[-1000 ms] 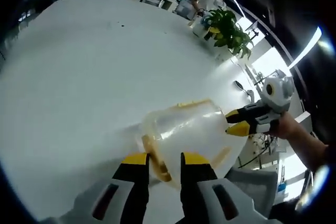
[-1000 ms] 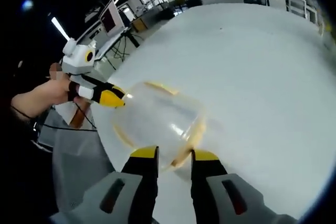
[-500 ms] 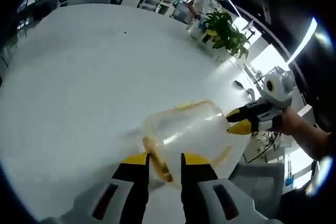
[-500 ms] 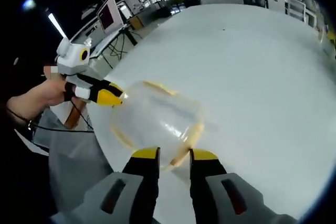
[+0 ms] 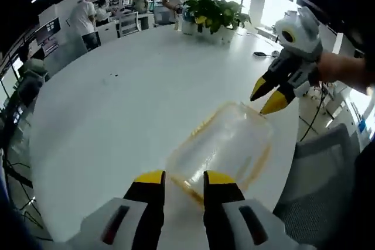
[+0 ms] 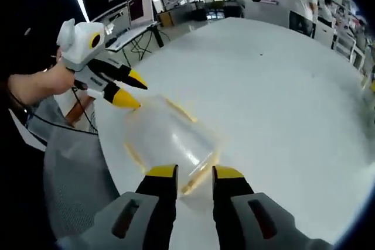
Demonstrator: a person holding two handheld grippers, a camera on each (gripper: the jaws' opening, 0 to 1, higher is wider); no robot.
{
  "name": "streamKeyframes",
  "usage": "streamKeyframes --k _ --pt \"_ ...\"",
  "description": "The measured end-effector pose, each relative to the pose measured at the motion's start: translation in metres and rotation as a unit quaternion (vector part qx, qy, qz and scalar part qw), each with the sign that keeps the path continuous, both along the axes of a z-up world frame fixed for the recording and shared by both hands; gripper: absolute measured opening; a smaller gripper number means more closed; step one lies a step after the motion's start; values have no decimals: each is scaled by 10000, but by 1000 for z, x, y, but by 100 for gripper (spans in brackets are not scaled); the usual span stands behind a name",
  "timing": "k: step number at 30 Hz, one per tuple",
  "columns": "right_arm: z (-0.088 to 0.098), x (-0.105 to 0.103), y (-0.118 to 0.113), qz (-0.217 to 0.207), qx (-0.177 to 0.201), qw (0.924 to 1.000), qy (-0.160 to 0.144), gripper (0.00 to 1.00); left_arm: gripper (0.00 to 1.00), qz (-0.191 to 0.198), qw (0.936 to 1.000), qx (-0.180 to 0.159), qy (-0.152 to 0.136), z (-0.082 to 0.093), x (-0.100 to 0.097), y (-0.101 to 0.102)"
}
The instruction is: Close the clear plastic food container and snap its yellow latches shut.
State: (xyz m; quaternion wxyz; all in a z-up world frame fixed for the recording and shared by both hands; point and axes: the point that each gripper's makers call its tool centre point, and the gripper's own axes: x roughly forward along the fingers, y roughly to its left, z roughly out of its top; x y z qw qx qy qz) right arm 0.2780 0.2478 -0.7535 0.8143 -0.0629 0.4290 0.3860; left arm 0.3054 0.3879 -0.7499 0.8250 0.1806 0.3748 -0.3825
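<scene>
Both grippers are lifting away from the clear container [image 5: 225,147], which is lying closed on the white table [image 5: 105,121]; left gripper [image 5: 183,177] and right gripper [image 6: 194,171] are slightly open, empty. Pressing each yellow latch [image 5: 199,131] squarely seems best.

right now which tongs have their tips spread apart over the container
The right tongs, tips splayed above the container's far end. The left tongs stand parallel at its near end.

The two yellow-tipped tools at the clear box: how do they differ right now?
In the left gripper view, the left tool sits at the near end of the clear container, while the right tool points at the far end. The left tool's tips stand parallel with a gap; the right tool's tips splay apart. Both are open, yellow-tipped, and over the white table.
</scene>
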Motion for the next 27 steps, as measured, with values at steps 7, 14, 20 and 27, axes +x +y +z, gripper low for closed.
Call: streamKeyframes --k 7,14,20,27 --pt "7 6 17 624 -95 9977 -248 23 19 -919 9944 330 -396 7 -2 -22" --pt "10 7 37 1067 -131 9934 -397 24 20 -1340 9895 419 -354 6 -10 -39" --pt "4 1 53 1597 -272 9854 -518 26 19 -1738 9826 517 -396 1 -21 -52" --pt "7 2 68 2010 -393 9765 -666 28 19 -1961 9781 589 -368 -3 -26 -61"
